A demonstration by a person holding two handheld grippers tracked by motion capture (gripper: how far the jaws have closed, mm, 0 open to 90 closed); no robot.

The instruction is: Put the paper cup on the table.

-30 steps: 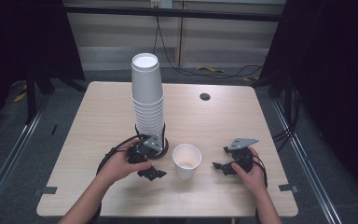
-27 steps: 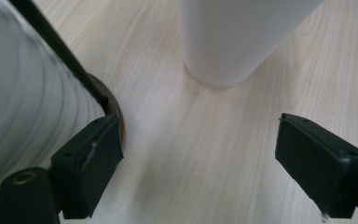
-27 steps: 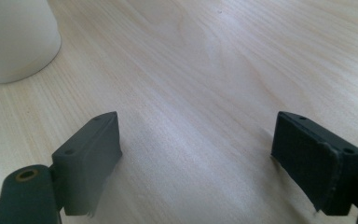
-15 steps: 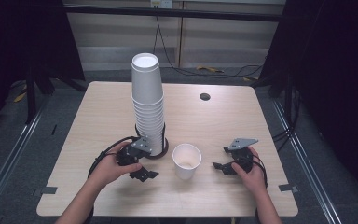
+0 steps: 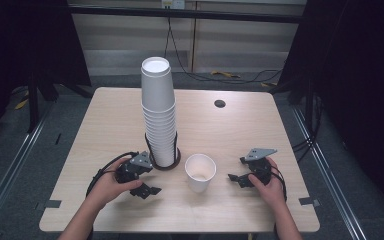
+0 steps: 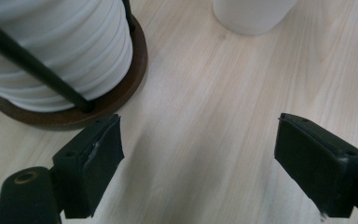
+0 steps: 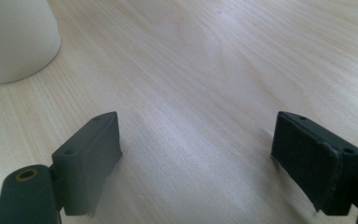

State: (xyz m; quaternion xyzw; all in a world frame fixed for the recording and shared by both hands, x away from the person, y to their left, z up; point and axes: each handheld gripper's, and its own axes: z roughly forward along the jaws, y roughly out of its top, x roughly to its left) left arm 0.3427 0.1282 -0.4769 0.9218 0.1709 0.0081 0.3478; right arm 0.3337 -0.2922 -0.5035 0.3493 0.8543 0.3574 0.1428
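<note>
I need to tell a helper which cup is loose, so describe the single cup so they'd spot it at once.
On the wooden table, find the tall stack of white cups. Just right of its dark round base stands the single cup, alone, upright and open-topped.

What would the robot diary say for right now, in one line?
left gripper: open, empty | right gripper: open, empty | single paper cup: upright between them | cup stack: in holder

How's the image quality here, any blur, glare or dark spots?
High view: table evenly lit, surroundings dark, cup stack sharp. Left gripper view: stack and near claw tips soft, close to the lens. Right gripper view: pale sheen on the wood, cup slightly blurred.
</note>
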